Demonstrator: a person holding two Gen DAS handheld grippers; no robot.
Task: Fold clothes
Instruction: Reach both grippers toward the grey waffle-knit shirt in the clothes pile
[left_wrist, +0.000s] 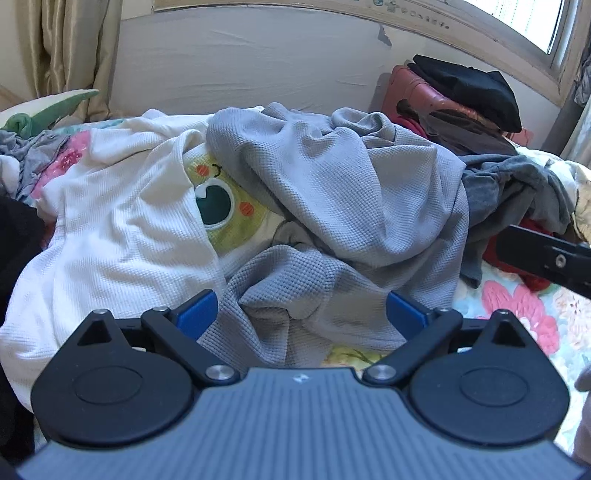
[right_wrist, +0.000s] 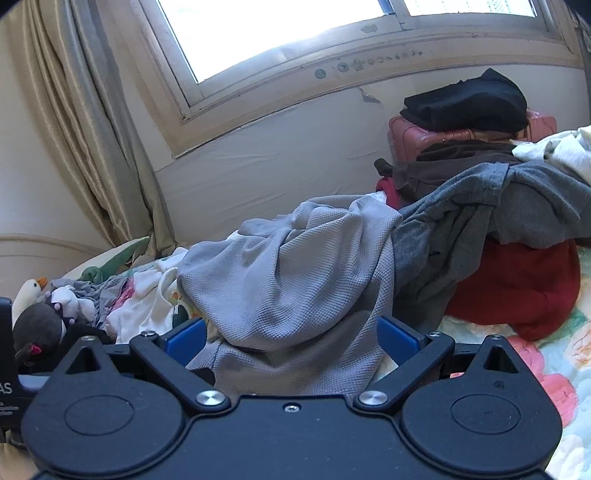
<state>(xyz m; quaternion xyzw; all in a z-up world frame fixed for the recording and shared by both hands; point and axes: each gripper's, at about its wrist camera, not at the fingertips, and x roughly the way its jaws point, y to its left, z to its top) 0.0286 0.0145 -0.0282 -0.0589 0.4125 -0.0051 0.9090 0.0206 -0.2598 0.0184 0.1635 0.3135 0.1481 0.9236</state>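
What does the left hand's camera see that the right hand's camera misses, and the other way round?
Only the left view shows the green frog-face plush tucked between the white garment and the grey one, plus the right gripper's finger at its edge. Only the right view shows the stuffed toys and the big red garment. Both show the light grey waffle garment, the pink suitcase topped with black clothes, and open blue-padded jaws.
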